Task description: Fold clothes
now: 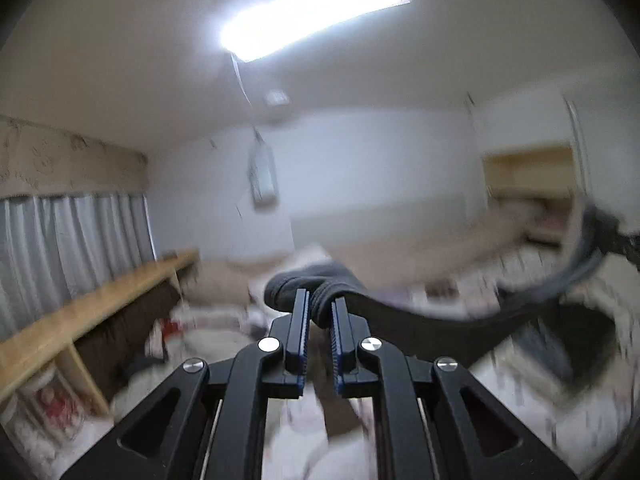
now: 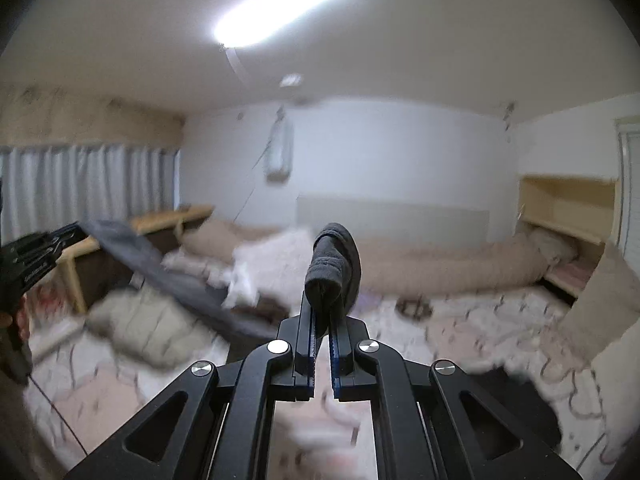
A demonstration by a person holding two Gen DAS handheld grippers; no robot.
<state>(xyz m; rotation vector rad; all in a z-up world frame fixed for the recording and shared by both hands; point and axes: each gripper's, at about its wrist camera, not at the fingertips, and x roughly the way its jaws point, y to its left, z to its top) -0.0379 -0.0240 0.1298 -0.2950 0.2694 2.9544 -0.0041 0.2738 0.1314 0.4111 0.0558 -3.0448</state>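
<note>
A dark grey garment hangs stretched in the air between the two grippers, above the bed. In the left wrist view my left gripper is shut on a bunched edge of it, and the cloth runs right to the blurred right gripper. Over in the right wrist view my right gripper is shut on another bunched end of the garment. From there the cloth sags away to the left, up to the left gripper. A hand shows at that view's left edge.
Below lies a bed with a pale patterned sheet, a beige duvet and pillows. A wooden shelf and grey curtains run along the left. A wooden headboard shelf stands at the right.
</note>
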